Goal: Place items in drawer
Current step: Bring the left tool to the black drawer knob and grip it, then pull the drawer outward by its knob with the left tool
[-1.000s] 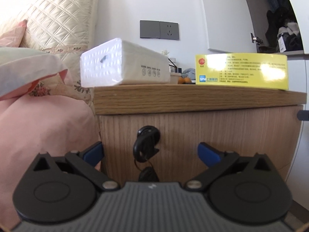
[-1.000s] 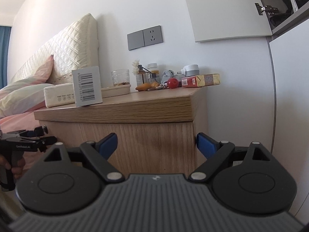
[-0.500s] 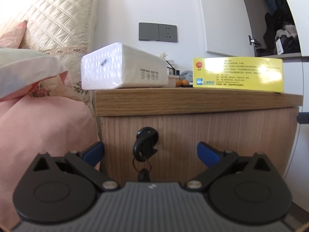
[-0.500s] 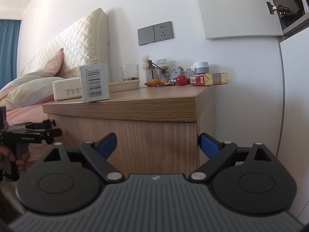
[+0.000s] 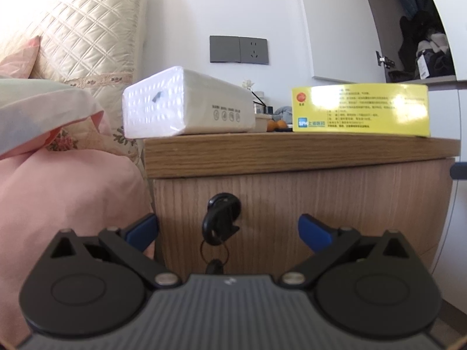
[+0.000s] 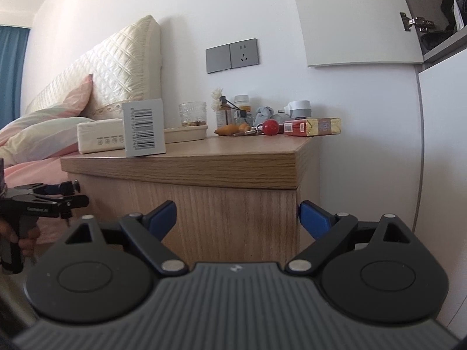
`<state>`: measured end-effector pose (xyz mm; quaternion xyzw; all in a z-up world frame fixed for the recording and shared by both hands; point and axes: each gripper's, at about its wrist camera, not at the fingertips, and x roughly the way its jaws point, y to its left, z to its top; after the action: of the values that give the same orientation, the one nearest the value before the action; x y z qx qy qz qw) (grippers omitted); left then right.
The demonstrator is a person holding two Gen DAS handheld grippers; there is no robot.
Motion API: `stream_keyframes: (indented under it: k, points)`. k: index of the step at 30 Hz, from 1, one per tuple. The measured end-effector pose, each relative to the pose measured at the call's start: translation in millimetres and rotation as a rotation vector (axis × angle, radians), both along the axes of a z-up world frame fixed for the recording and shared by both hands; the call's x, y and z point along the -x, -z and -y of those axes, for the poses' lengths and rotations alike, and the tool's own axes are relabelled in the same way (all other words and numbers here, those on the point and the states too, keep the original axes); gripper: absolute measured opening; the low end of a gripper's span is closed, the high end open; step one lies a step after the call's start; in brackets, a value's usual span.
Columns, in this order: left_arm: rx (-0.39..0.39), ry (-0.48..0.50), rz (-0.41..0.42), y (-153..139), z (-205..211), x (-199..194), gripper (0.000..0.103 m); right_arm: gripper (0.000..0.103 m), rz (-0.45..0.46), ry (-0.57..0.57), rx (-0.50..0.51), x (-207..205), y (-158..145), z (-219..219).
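Both grippers are spread wide and hold nothing. Left gripper [image 5: 228, 230] faces the drawer [image 5: 292, 204] front, fingers either side of the key [image 5: 220, 224] in its lock, not touching. Right gripper [image 6: 238, 218] hangs near the nightstand [image 6: 227, 151] corner. On top, well apart, stand a tissue pack [image 5: 186, 108] and a yellow box [image 5: 360, 109]; the drawer is closed.

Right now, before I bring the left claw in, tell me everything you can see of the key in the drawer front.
The key is black-headed and sits in a round black lock in the light wood drawer front, left of centre under the nightstand top. Its plastic head hangs tilted. A thin wire ring runs from it down to a second black key, partly hidden behind the claw body. The left claw is open, its blue pads flanking the key, not touching.
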<state>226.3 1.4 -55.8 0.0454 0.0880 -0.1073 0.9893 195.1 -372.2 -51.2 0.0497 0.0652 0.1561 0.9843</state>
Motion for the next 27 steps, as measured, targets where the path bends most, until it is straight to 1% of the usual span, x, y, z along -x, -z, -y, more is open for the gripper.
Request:
stream_keyframes:
  k: [3,6,9,14,17,27]
  points:
    - [0.001,-0.001,0.0,-1,0,-3,0.103,0.092,0.009,0.031,0.0,-2,1,-3]
    - [0.002,0.007,0.0,-2,-1,-5,0.103,0.092,-0.015,0.049,-0.015,-9,3,-6]
    - [0.003,0.009,-0.008,-3,-1,-5,0.103,0.095,-0.01,0.05,-0.002,-13,4,-8]
    - [0.001,0.012,-0.011,-3,-1,-5,0.103,0.097,-0.022,-0.019,-0.039,-18,2,4]
    - [0.014,0.024,-0.013,-4,-4,-4,0.102,0.097,-0.015,-0.067,-0.013,-18,3,9]
    - [-0.006,0.035,-0.001,-1,-4,14,0.102,0.098,-0.03,-0.163,-0.024,-9,0,21]
